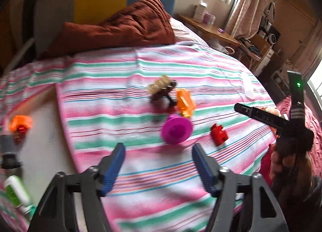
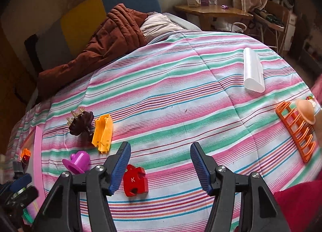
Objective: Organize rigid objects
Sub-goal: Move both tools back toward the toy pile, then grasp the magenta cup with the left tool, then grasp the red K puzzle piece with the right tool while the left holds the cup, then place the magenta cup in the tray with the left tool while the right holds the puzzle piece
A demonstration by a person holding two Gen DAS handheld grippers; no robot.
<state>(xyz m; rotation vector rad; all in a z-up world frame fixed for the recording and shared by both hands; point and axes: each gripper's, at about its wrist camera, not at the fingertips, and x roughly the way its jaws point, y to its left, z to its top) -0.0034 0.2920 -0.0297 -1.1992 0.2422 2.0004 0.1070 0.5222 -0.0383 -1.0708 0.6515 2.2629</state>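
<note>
Above the striped bedspread (image 2: 181, 111), right gripper (image 2: 160, 165): blue pads spread wide, nothing between them. Red puzzle-shaped block marked K (image 2: 135, 180): flat on the spread, touching or just beside the left pad (image 2: 118, 169), partly behind it. Purple flanged cap (image 2: 77, 161): left of that pad, near. Yellow-orange plastic piece (image 2: 102, 132): farther left, lying beside a dark brown clip (image 2: 81, 123). Orange ladder-like rack (image 2: 295, 131): far right edge. White half-round tube (image 2: 253, 70): far right, well apart.

Left gripper (image 1: 158, 163): pads likewise spread, holding nothing. Purple cap (image 1: 176, 129): just beyond the gap, centred. Red block (image 1: 219, 134): right of it. Orange piece (image 1: 185, 102) and brown clip (image 1: 163, 89): farther off. Small orange-and-red item (image 1: 20, 125): far left, blurred.
</note>
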